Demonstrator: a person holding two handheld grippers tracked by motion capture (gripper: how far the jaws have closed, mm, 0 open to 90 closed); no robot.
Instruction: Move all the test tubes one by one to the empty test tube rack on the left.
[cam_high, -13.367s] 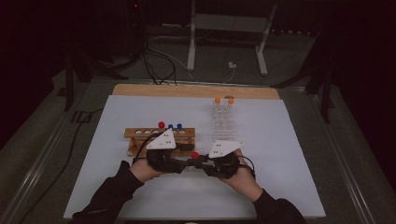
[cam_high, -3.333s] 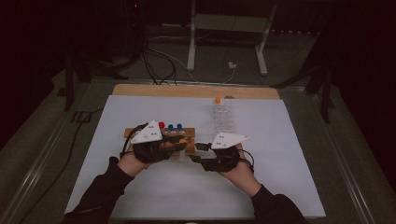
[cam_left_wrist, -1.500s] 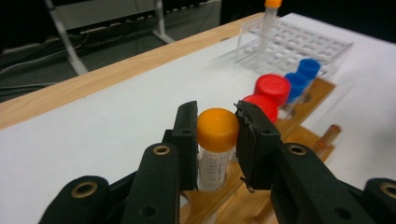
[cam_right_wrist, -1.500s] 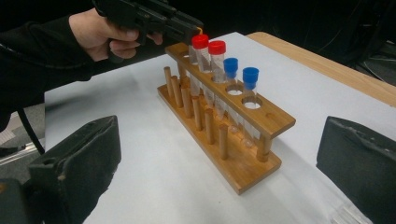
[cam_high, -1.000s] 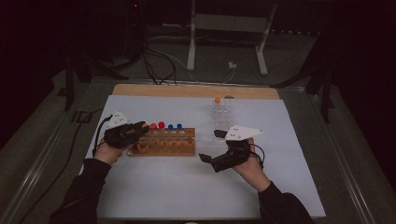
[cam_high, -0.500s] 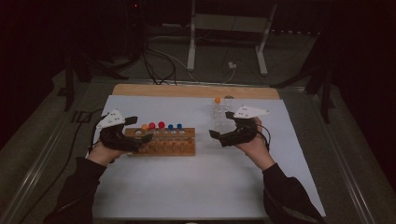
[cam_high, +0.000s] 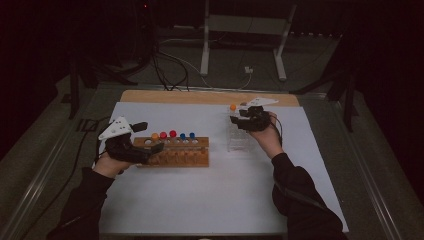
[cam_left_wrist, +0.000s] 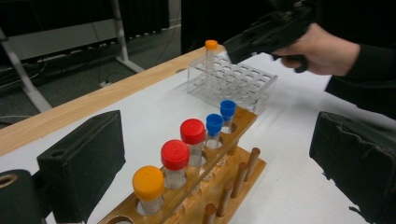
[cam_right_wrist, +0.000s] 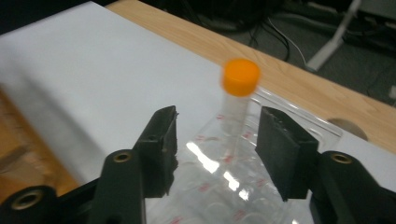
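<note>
While spread, right tool near orange-capped tube.

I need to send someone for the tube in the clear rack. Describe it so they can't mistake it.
Start at the white mat and find the clear plastic rack to the right of the wooden rack. One tube stands upright in the clear rack's far corner, just ahead of the right tool. It is the lone tube there, with an orange cap; the other orange-capped tube sits in the wooden rack.
</note>
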